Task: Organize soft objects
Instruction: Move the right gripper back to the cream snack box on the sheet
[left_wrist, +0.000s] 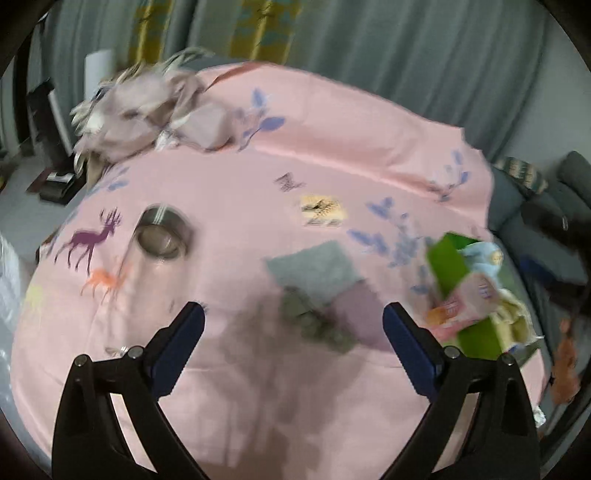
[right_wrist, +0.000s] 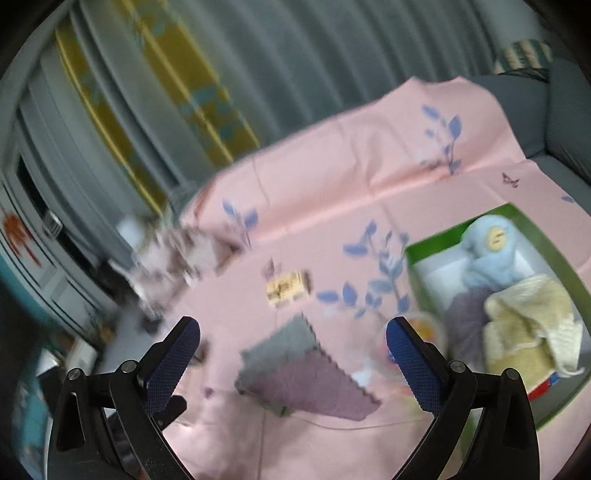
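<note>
A stack of folded cloths lies on the pink tablecloth (left_wrist: 258, 155): a grey cloth (left_wrist: 314, 269) and a mauve one (left_wrist: 360, 314), with an olive crumpled cloth (left_wrist: 314, 321) beside them. My left gripper (left_wrist: 293, 317) hangs open above them, nothing between its fingers. In the right wrist view the grey cloth (right_wrist: 280, 345) and mauve cloth (right_wrist: 314, 391) lie ahead of my open, empty right gripper (right_wrist: 293, 332). A green box (right_wrist: 417, 258) at the right holds a blue plush (right_wrist: 487, 254), purple yarn (right_wrist: 467, 314) and a cream knit (right_wrist: 528, 321).
A metal cup (left_wrist: 162, 236) lies on its side at the left. A crumpled pale fabric heap (left_wrist: 147, 110) sits at the far left edge. A small yellow card (left_wrist: 323, 210) lies mid-table. Grey curtains hang behind, a grey sofa (left_wrist: 546, 206) stands right.
</note>
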